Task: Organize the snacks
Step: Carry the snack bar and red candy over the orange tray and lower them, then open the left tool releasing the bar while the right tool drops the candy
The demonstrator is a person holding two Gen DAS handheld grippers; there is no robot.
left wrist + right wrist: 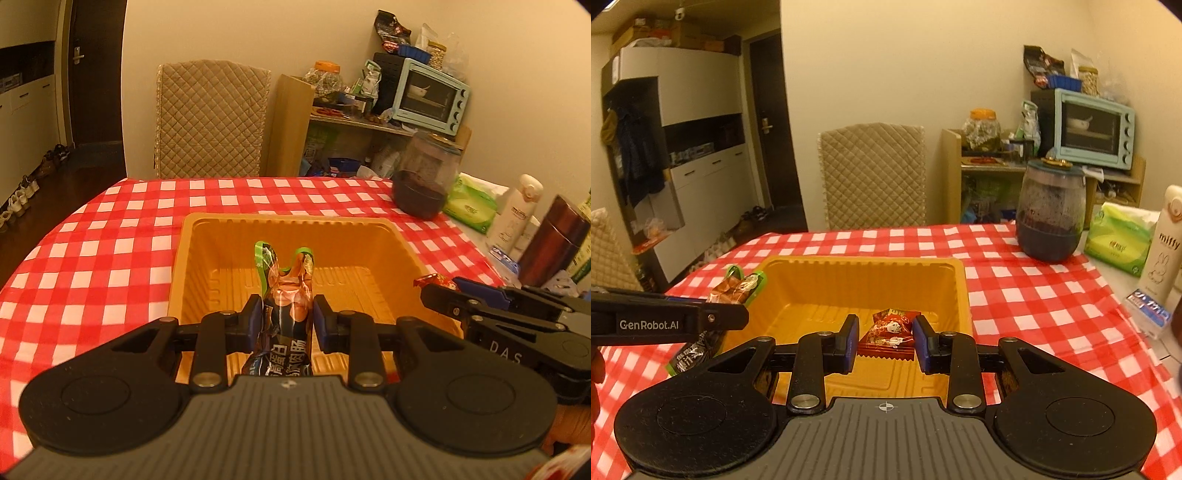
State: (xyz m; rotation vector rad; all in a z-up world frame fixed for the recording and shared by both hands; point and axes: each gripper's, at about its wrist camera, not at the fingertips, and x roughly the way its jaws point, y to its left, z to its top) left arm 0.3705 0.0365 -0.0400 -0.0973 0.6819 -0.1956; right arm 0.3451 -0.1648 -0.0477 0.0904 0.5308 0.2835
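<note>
An orange plastic tray (207, 254) sits on the red checked tablecloth. My left gripper (287, 319) is shut on a dark sausage snack pack with green edges (286, 284) and holds it over the tray's near side. My right gripper (885, 339) is shut on a small red snack packet (890, 332) and holds it above the tray (960, 291). In the right wrist view the left gripper and its sausage pack (737, 288) are at the tray's left rim. In the left wrist view the right gripper's fingers (443, 299) and the red packet (434, 281) show at the tray's right rim.
A dark glass jar (1051, 210) stands at the table's far right, with a green tissue pack (1117, 234), a white Miffy bottle (1161, 243) and a brown flask (554, 243) near it. A quilted chair (873, 175) stands behind the table, beside a cluttered shelf with a blue oven (1093, 127).
</note>
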